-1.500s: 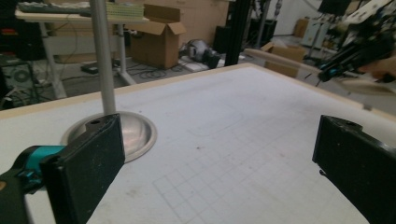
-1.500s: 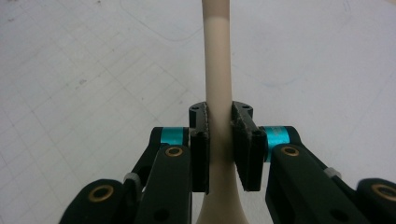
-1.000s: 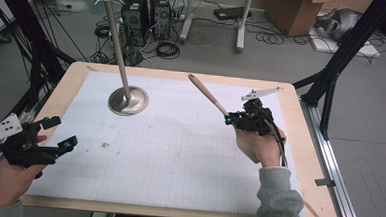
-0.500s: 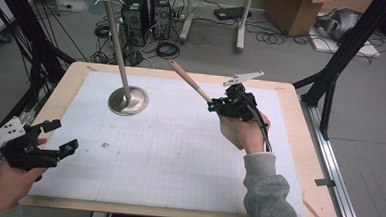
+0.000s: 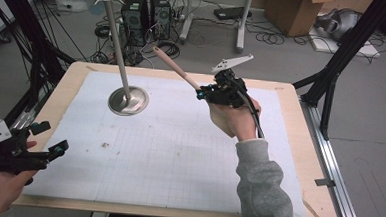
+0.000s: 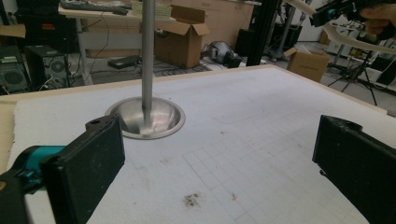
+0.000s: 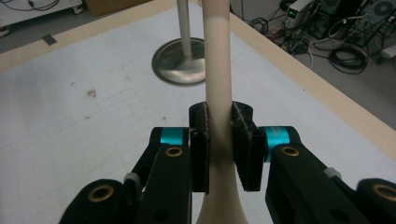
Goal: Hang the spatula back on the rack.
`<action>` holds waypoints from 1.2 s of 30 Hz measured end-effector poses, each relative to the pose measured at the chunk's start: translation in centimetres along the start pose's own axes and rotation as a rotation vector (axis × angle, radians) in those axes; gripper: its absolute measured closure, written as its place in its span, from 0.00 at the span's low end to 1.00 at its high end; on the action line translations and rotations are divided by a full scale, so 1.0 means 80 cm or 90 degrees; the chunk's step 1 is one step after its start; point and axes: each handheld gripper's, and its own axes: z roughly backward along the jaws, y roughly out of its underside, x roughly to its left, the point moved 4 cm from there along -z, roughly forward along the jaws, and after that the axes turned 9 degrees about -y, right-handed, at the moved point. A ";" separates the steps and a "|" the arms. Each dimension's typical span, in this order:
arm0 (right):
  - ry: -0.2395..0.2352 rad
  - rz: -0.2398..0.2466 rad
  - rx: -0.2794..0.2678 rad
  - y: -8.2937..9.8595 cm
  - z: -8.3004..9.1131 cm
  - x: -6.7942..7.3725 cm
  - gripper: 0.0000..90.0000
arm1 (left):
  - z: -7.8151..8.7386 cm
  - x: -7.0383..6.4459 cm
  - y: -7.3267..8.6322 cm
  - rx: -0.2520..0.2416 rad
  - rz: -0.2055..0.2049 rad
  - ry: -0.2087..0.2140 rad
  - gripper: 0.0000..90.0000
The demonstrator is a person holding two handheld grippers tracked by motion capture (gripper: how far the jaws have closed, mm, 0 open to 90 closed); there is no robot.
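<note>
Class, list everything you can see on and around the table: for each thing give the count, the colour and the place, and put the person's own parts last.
Spoon: one, pale pinkish wood, held above the far right part of the table, its free end pointing up and away.
Metal stand: one, silver, round base on the far left of the mat with an upright pole.
Mat: one, white with a faint grid, covering most of the table.
Table: one, light wood rim.
Cardboard box: one, brown, on the floor beyond the table.
Right gripper: one, black with teal, shut on the spoon.
Left gripper: one, black with teal, open, at the near left edge.
Grey sleeve: one, on the right arm.
</note>
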 end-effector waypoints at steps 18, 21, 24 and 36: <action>-0.019 0.043 -0.048 -0.063 0.004 0.015 0.87 | 0.014 0.010 0.007 0.007 0.010 -0.020 0.03; -0.024 0.047 -0.055 -0.074 0.009 0.020 0.87 | 0.014 0.010 0.007 0.006 0.010 -0.019 0.03; -0.018 0.053 -0.056 -0.083 0.014 0.021 0.87 | 0.014 0.010 0.007 0.007 0.007 -0.018 0.03; -0.024 0.070 -0.084 -0.114 0.027 0.024 0.87 | 0.011 0.015 0.010 0.013 0.011 -0.020 0.03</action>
